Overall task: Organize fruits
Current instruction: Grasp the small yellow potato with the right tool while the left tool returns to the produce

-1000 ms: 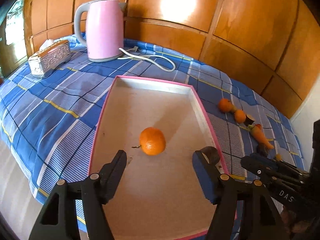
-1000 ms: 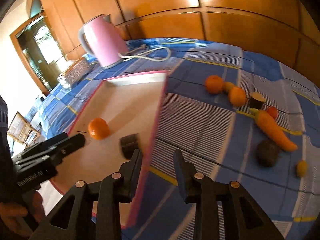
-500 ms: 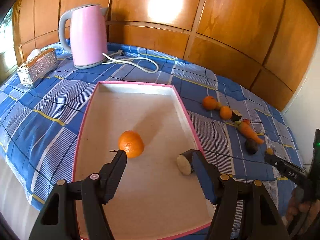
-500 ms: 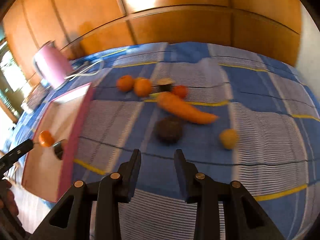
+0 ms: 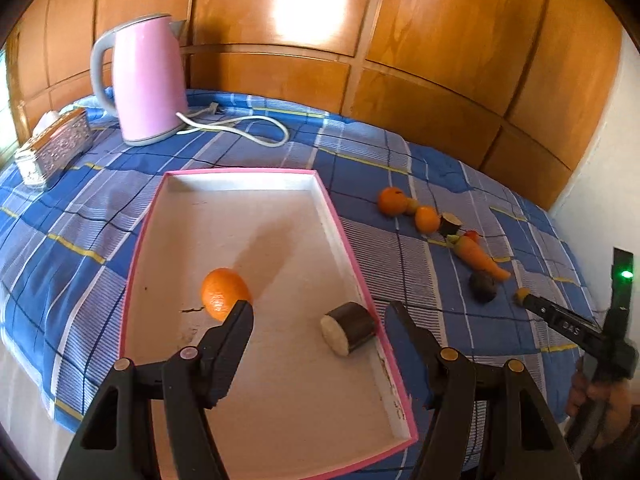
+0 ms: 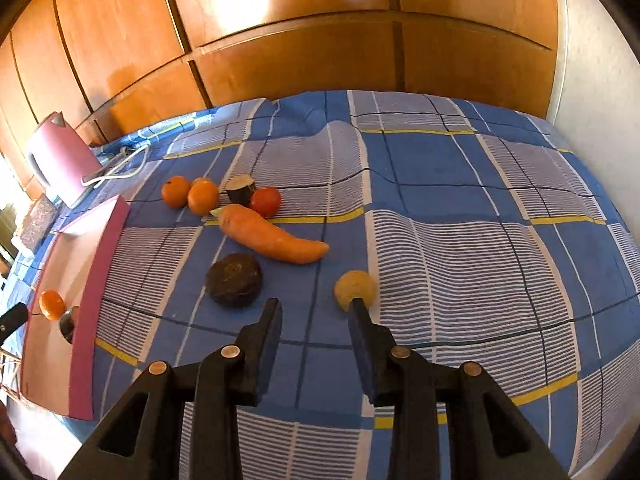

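A pink-rimmed tray (image 5: 348, 240) holds an orange (image 5: 224, 292) and a cut dark-skinned piece (image 5: 350, 328). My left gripper (image 5: 320, 316) is open above the tray's near end, with the cut piece between its fingers' line. On the cloth to the right lie two oranges (image 6: 176, 191), a cut dark piece (image 6: 241, 189), a tomato (image 6: 266, 201), a carrot (image 6: 272, 240), a dark round fruit (image 6: 235, 279) and a small yellow fruit (image 6: 354, 289). My right gripper (image 6: 314, 308) is open and empty, just short of the dark and yellow fruits.
A pink kettle (image 5: 146, 84) with a white cord (image 5: 248, 128) stands at the back left, beside a silver tissue box (image 5: 52, 150). Wood panelling (image 5: 360, 52) runs behind the blue checked cloth (image 6: 460, 240). A white wall (image 6: 600, 60) is at the right.
My right gripper has swung right, from the tray's edge to the loose fruits on the cloth. The cut dark piece now lies in the tray. My left gripper has drawn back a little.
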`<state>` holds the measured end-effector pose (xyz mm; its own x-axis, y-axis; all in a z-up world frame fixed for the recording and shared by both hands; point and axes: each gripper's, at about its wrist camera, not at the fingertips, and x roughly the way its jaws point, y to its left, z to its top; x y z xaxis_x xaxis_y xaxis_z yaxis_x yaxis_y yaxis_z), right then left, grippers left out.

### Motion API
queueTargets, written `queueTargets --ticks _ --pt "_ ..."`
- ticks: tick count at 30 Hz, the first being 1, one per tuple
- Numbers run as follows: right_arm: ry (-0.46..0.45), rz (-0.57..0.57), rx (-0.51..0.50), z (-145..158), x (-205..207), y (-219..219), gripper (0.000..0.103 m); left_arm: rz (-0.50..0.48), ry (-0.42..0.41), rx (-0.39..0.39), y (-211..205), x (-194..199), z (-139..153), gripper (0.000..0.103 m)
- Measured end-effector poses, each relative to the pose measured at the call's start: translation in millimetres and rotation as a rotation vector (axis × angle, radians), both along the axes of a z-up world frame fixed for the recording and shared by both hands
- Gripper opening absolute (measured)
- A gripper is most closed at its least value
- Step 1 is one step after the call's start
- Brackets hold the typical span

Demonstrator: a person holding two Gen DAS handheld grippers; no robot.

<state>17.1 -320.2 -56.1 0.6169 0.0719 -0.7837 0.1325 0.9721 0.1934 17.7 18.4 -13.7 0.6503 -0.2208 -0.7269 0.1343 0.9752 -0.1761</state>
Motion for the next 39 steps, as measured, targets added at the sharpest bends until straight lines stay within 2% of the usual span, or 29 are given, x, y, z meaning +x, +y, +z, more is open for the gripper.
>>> queueTargets --ticks 6,11,15,18,23,28,36,39 --pt "-0.020 -0.020 -0.075 -3 7 -4 0.034 -0.053 0.010 0.008 -15 2 1 0.069" --pt "-0.022 -0.011 -0.094 -8 15 -7 0.034 -0.090 0.012 0.001 -27 3 3 0.069" --pt "-0.032 0.007 -0.143 -14 20 -3 0.031 -0.131 0.021 -0.001 -41 8 4 0.069" --pt "-0.016 0.001 -0.094 -23 23 -11 0.024 -0.158 0.037 -0.016 -51 12 4 0.069" --pt "-0.027 -0.010 -0.073 -30 23 -16 0.024 -0.198 0.059 -0.025 -71 21 2 0.069" --pt "-0.047 -0.003 -0.055 -33 20 -19 0.024 -0.248 0.124 -0.031 -95 34 -11 0.067" --pt "-0.058 -0.010 -0.036 -34 19 -20 0.024 -0.347 0.154 -0.007 -141 49 -28 0.067" --pt "-0.066 -0.011 -0.018 -35 18 -23 0.024 -0.380 0.160 0.000 -160 55 -35 0.064"
